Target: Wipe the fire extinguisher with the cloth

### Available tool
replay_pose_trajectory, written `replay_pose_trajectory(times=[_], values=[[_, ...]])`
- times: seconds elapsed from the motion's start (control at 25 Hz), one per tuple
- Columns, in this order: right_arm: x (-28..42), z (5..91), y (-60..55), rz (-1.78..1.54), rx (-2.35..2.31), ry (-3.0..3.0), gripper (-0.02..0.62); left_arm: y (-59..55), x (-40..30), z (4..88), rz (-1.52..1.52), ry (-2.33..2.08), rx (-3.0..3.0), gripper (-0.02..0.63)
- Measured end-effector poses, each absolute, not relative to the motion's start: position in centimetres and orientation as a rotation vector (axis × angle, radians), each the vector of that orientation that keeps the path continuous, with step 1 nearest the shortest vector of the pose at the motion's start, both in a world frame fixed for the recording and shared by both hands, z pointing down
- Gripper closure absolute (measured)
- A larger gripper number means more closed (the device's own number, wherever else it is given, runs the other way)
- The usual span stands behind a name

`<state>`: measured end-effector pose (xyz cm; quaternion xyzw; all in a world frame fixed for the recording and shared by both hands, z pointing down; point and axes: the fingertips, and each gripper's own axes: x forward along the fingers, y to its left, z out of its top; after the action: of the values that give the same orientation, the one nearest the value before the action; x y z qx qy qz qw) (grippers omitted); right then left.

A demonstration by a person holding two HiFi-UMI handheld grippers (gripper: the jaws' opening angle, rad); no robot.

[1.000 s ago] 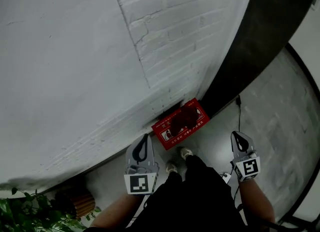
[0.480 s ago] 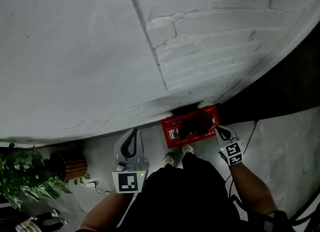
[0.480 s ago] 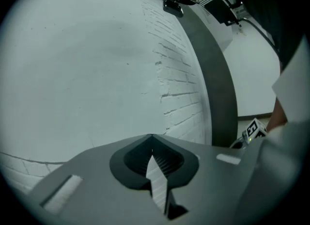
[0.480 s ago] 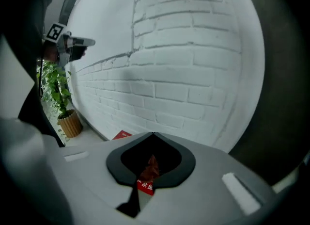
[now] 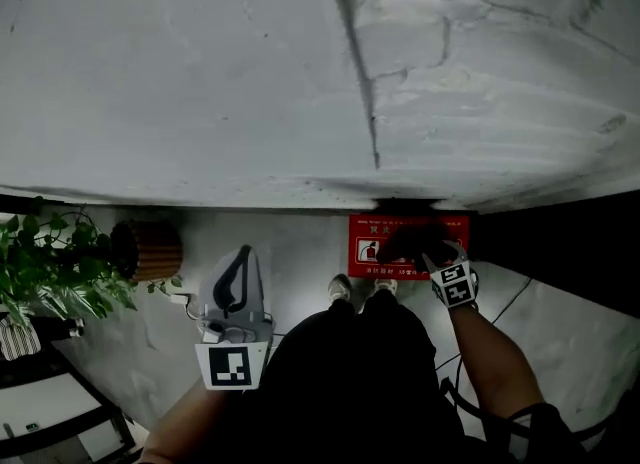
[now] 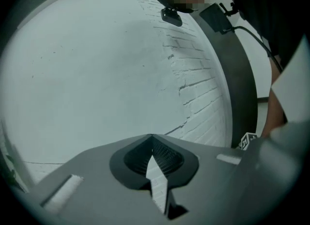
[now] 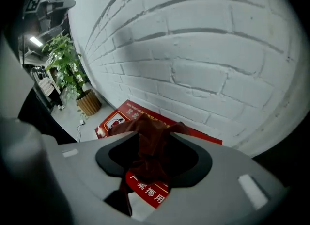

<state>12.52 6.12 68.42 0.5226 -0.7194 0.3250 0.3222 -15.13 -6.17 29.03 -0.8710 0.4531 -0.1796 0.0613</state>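
Note:
No fire extinguisher itself shows; a red box (image 5: 372, 249) printed with an extinguisher sign lies on the floor against the white brick wall. A dark red cloth (image 5: 408, 244) lies bunched on top of it. My right gripper (image 5: 428, 256) reaches down to the cloth. In the right gripper view its jaws are opening wide, and the cloth (image 7: 151, 136) hangs loose between them over the red box (image 7: 145, 191). My left gripper (image 5: 240, 257) is held out over the grey floor to the left, away from the box. In the left gripper view the left gripper (image 6: 151, 137) is shut on nothing and faces the wall.
A potted plant (image 5: 55, 272) in a woven basket (image 5: 150, 250) stands at the left by the wall. A thin cable (image 5: 505, 302) runs over the floor at the right, below a dark band (image 5: 570, 242). The person's shoes (image 5: 341, 287) stand just before the box.
My right gripper has dropped down and forward onto the cloth on the red box. The left gripper has drifted a little left, and the head view has tipped closer to the wall.

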Motion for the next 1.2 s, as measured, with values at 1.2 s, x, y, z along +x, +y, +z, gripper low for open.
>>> replay_pose_trajectory(times=[1.2], values=[[2.8,71.0,-0.4,0.84,1.115,-2.008,0.522,-4.6,-24.8,27.7,-0.665,1.713,-2.399,0.606]])
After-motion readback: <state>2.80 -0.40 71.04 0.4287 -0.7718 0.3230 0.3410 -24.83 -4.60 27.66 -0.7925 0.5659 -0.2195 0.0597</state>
